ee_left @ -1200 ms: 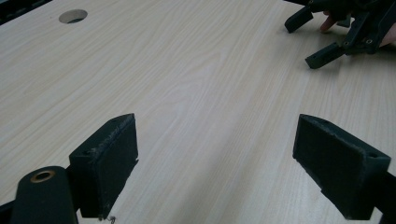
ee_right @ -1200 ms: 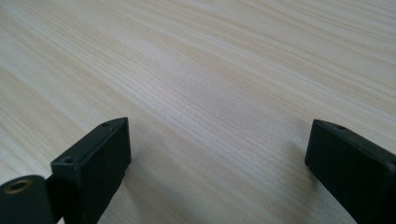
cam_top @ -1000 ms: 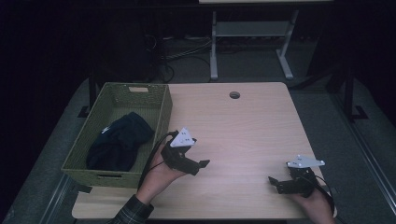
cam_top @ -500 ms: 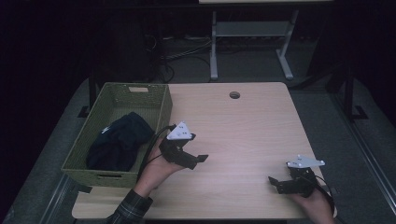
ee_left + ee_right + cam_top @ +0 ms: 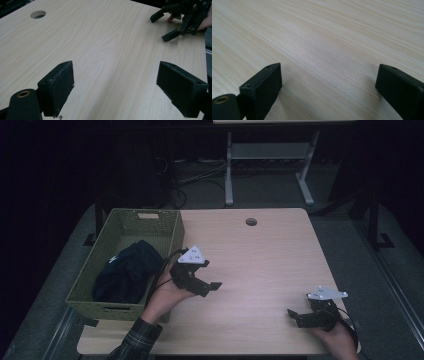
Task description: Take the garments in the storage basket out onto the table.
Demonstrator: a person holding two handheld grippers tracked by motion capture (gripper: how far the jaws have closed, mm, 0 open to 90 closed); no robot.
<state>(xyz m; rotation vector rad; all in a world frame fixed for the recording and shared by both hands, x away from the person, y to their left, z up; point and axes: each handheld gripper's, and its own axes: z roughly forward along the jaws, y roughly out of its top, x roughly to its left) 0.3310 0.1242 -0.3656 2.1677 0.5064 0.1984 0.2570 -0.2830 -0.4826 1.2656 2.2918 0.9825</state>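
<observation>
My left gripper [image 5: 210, 288] hovers over the light wooden table [image 5: 260, 265], just right of a green woven basket [image 5: 120, 227]. Its jaws stand wide apart in the left gripper view, so my left gripper [image 5: 116, 72] is open and holds nothing. A dark bundle of cloth [image 5: 127, 270] with a small white mark lies in the basket. My right gripper [image 5: 294, 318] rests low near the table's front right corner, pointing left. It is open too, and my right gripper [image 5: 329, 72] has bare wood between its jaws. The right gripper [image 5: 180, 17] also shows far off in the left gripper view.
A round cable hole [image 5: 251, 221] sits near the table's far edge. The hole [image 5: 38, 14] also shows in the left gripper view. Behind the table stands a white metal frame [image 5: 270, 160] with cables on a dark floor.
My left gripper has risen and drifted a little away from the front edge, toward the table's middle. The right gripper has stayed put.
</observation>
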